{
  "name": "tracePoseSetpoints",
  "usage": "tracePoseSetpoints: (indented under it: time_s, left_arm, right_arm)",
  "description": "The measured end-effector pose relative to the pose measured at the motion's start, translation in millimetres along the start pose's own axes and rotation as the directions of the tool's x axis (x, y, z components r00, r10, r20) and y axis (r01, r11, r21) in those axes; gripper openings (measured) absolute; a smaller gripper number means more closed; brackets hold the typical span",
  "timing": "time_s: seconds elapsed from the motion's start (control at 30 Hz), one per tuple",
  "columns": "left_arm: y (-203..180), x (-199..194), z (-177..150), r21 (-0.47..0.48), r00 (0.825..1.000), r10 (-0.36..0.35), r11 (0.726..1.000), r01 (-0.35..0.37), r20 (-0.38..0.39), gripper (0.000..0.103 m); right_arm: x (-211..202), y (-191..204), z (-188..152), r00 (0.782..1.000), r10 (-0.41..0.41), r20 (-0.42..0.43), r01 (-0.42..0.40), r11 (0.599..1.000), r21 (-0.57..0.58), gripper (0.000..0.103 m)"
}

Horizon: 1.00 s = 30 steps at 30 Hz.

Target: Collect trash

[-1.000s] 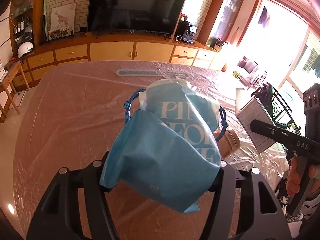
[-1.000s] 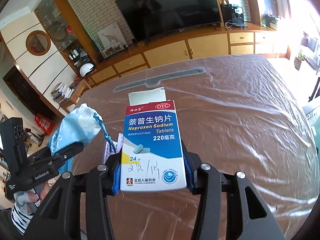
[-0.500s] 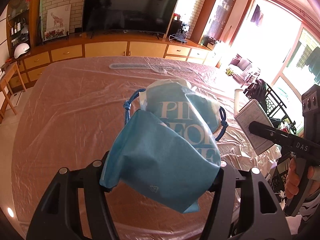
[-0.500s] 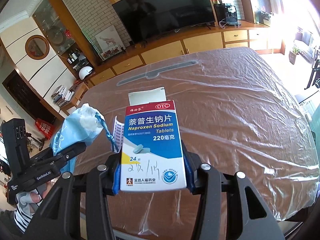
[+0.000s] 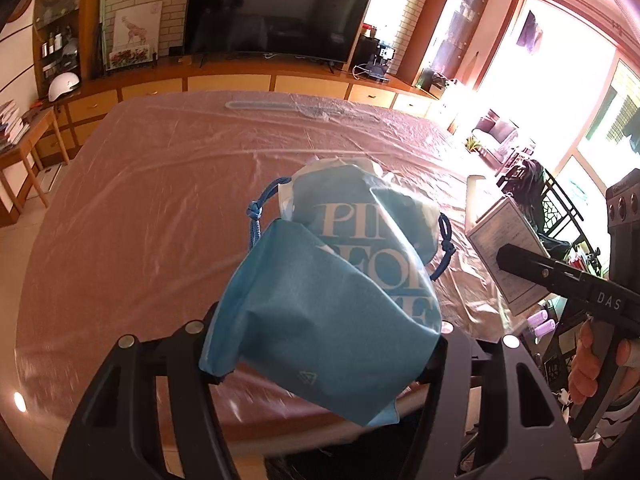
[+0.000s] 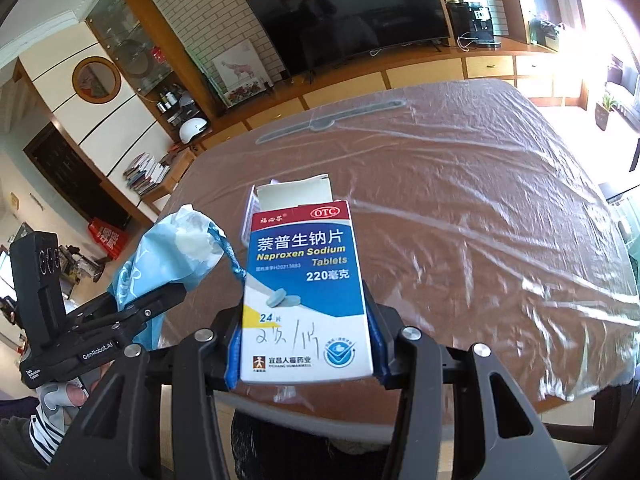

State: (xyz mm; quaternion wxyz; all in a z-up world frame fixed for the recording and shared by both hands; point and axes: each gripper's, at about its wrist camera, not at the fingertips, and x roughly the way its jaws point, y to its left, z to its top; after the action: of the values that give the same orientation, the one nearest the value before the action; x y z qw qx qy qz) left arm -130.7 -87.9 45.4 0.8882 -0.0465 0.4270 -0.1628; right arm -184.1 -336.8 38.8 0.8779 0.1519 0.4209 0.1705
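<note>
Jaws on the left gripper (image 5: 320,344) are clamped onto a crumpled soft blue drawstring fabric bag (image 5: 320,304), filling the frame's lower middle. A blue-and-white cardboard medicine box (image 6: 306,296), top flap open, is pinched by the right gripper (image 6: 306,360) at lower centre. Behind both, a wide round table under wrinkled clear plastic sheeting (image 6: 500,220) is seen, with only a flat grey strip (image 6: 332,120) lying near its far edge.

We stand in a home living room: a large television (image 5: 276,8) on wooden cabinets (image 5: 228,84), a plastic-covered table (image 5: 160,200), a brick wall (image 6: 200,12) behind.
</note>
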Motion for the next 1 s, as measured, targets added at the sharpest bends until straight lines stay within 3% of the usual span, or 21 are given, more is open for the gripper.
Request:
tracePoseSetpoints:
  time_s: [0.57, 1.0]
  left_arm:
    - [-29, -45, -48, -0.032, 0.999, 0.036, 0.999, -0.035, 0.026, 0.063]
    - [-23, -71, -85, 0.047, 0.999, -0.032, 0.998, 0.033, -0.014, 0.063]
  right_arm:
    - [-45, 5, -55, 0.997, 0.072, -0.035, -0.074, 0.996, -0.059, 0.046]
    - [-67, 26, -102, 0.999, 0.030, -0.035, -0.030, 1.000, -0.007, 0.046]
